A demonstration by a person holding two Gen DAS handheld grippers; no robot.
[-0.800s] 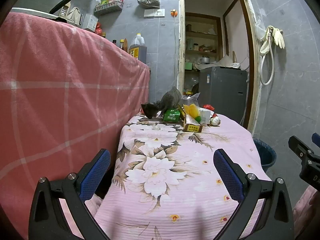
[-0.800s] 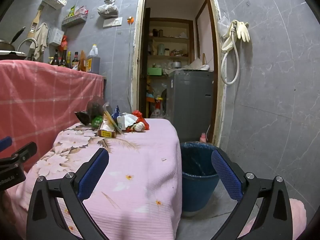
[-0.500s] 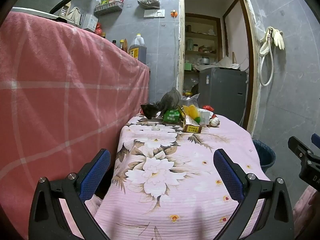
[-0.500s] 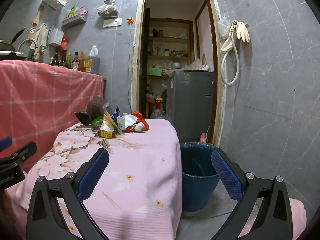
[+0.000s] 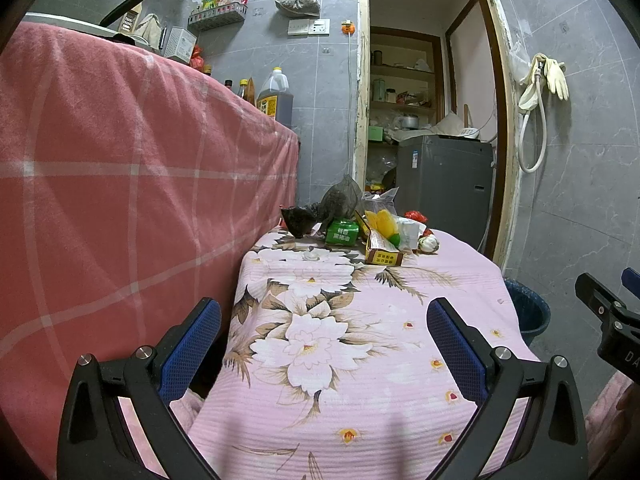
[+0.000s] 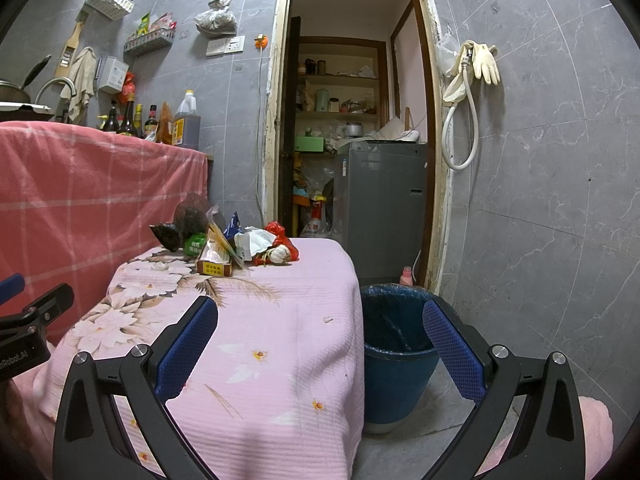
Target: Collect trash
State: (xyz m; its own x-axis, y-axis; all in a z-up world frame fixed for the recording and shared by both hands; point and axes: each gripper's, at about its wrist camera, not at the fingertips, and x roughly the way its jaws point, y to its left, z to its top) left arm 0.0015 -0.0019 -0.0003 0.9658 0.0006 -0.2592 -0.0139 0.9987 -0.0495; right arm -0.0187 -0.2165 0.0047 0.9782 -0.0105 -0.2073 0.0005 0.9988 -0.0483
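Observation:
A pile of trash lies at the far end of the small table under a pink flowered cloth: a green packet, a yellow-brown box, a dark net bag, white paper and a red wrapper. A blue bin with a dark liner stands on the floor right of the table. My left gripper is open and empty over the table's near end. My right gripper is open and empty, near the table's right edge and the bin.
A counter draped in red checked cloth stands close on the left, with bottles on top. A doorway behind the table shows a grey washing machine. A hose and gloves hang on the right wall.

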